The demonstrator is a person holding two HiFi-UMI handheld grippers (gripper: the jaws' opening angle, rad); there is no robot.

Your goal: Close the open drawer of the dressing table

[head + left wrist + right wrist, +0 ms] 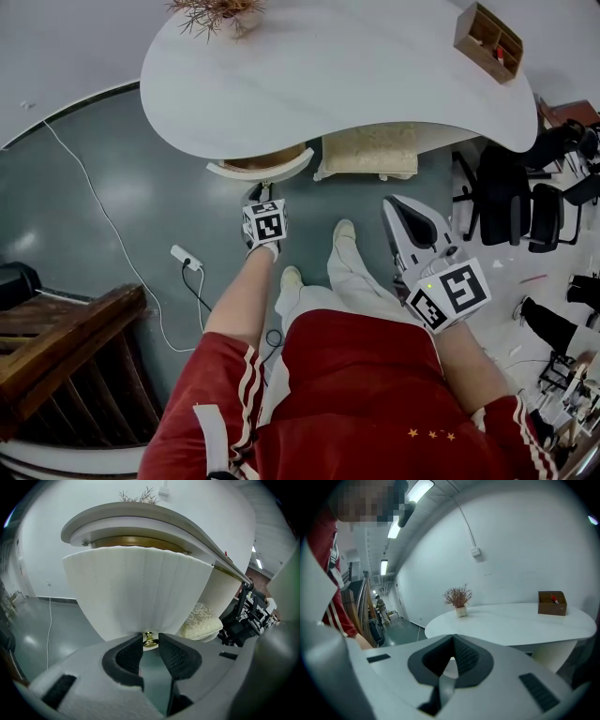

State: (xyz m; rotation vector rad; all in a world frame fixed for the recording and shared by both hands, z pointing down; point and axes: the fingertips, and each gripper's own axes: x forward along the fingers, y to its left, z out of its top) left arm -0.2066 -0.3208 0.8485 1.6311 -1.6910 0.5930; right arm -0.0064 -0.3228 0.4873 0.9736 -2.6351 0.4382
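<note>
The dressing table (337,75) has a white curved top. Its open drawer (261,161) juts out from under the front edge, and brown wood shows inside it. In the left gripper view the drawer's ribbed white front (136,592) fills the middle, with a small gold knob (150,641) at its lower edge. My left gripper (150,637) has its pads closed on that knob from both sides; in the head view this left gripper (263,199) sits just in front of the drawer. My right gripper (412,223) hangs apart at the right, shut and empty, the right gripper (453,640) facing the tabletop.
A cream cushioned stool (370,150) is tucked under the table, right of the drawer. On the tabletop stand a brown box (487,39) and a dried plant (220,14). Black office chairs (525,202) crowd the right. A power strip (186,257) lies on the floor, dark wooden furniture (56,347) at the lower left.
</note>
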